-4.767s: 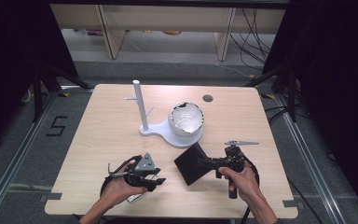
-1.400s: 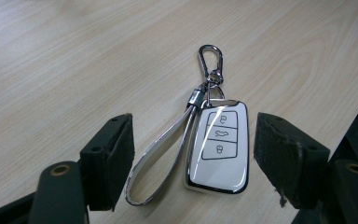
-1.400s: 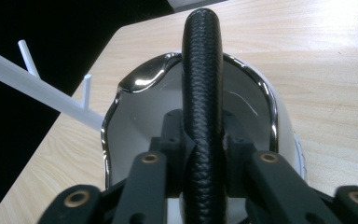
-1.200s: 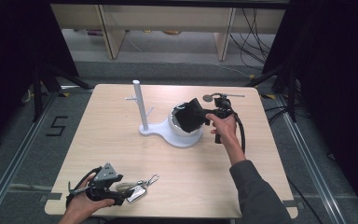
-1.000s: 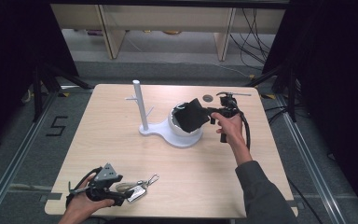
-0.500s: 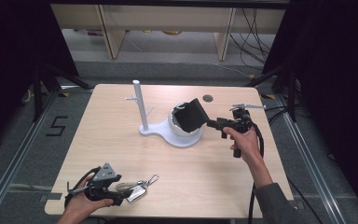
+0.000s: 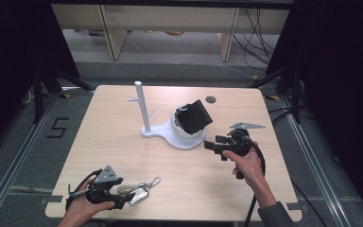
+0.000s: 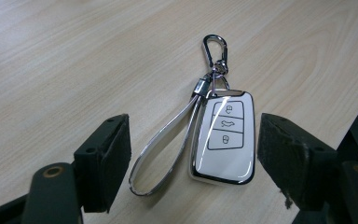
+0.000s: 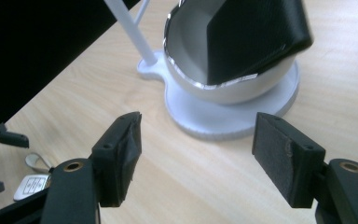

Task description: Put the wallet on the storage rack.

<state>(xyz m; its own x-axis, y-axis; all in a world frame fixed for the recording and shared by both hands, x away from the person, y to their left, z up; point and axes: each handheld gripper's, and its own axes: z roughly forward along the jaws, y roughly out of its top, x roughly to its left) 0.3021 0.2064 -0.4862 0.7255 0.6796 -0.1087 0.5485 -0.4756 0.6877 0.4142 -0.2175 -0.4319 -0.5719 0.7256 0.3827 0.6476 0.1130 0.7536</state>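
Black leather wallet point(image 7: 194, 117) sits tilted in the shiny silver bowl point(image 7: 183, 130), and a white car key point(image 7: 137, 195) lies on the pale wooden table point(image 7: 184, 165).

The bowl stands on a flat white stand point(image 7: 172, 137) with a thin white post point(image 7: 142, 106) beside it. One corner of the wallet sticks up over the bowl's rim. The right gripper point(image 7: 212, 144) is in the person's right hand, near the stand but not touching it. Its jaws have just been opening and are spread wide, with nothing between them. The left gripper point(image 7: 127, 197) rests low at the near edge of the table. Its jaws are spread too, one on each side of the key and its silver loop strap point(image 8: 165, 151). They do not press on the key. A small silver clip point(image 8: 214, 46) lies at the far end of the key.
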